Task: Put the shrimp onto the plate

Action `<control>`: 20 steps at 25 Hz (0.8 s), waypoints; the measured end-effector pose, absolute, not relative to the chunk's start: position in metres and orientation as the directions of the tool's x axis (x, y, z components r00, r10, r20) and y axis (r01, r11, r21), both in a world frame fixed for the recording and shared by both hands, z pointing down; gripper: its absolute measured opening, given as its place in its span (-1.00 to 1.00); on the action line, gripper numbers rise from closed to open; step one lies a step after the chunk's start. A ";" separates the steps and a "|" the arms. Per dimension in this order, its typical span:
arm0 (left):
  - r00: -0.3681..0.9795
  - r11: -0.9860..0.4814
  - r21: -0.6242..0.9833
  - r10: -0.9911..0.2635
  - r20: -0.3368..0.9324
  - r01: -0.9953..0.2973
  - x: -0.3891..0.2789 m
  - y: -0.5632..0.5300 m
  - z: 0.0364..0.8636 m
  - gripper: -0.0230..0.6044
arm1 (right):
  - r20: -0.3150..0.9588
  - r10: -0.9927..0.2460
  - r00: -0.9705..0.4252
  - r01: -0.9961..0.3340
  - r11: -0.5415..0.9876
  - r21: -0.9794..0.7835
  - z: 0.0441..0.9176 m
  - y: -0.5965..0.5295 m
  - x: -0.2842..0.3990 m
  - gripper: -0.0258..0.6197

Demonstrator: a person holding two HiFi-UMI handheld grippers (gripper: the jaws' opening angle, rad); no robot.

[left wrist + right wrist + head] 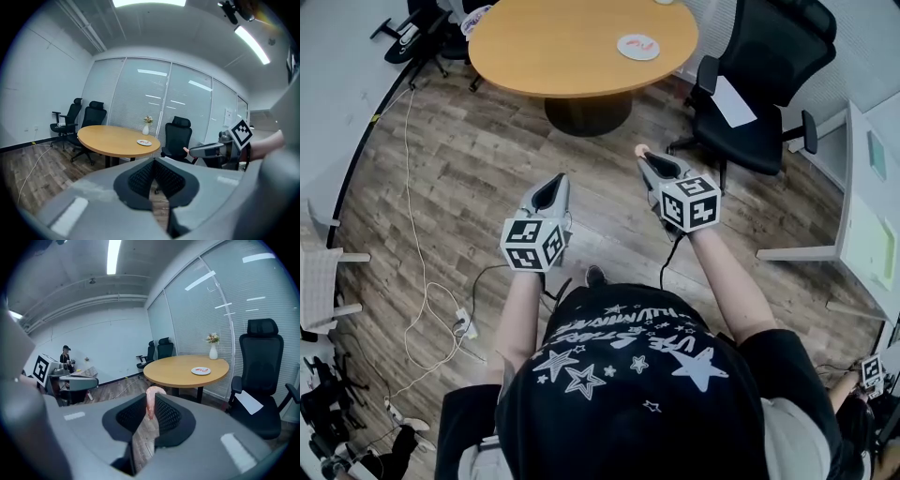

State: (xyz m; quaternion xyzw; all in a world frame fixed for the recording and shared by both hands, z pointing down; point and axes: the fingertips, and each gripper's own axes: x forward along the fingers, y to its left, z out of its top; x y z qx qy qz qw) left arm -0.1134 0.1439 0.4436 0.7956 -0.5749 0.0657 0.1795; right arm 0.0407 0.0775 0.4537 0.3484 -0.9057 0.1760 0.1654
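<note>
Shrimp (151,401) is clamped upright in the right claw (149,414), well apart from the plate (195,371) on the round tabletop (173,367); the left claw (153,174) is closed together, empty. With only a thin part pinched, it could be shaken loose onto the floor (117,389) during the carry, or be let go short of the plate.

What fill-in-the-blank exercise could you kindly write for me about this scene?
1. The right gripper is shut on a curved ____ shrimp.
2. The left gripper has its jaws ____, with nothing between them.
3. The small white round plate lies ____ the round wooden table, well away from both grippers.

Missing words: pink; shut; on
</note>
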 end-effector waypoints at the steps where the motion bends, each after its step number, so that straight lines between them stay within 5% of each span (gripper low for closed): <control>1: 0.331 -0.275 0.212 -0.891 0.309 -0.938 -0.114 0.144 0.444 -0.92 | 0.424 -0.572 -0.702 -0.689 0.696 -0.203 0.454 0.078 0.040 -0.74; 20: 0.367 -0.294 0.253 -0.873 0.321 -0.922 -0.166 0.133 0.460 -0.92 | 0.433 -0.647 -0.628 -0.768 0.604 -0.212 0.464 0.065 0.022 -0.74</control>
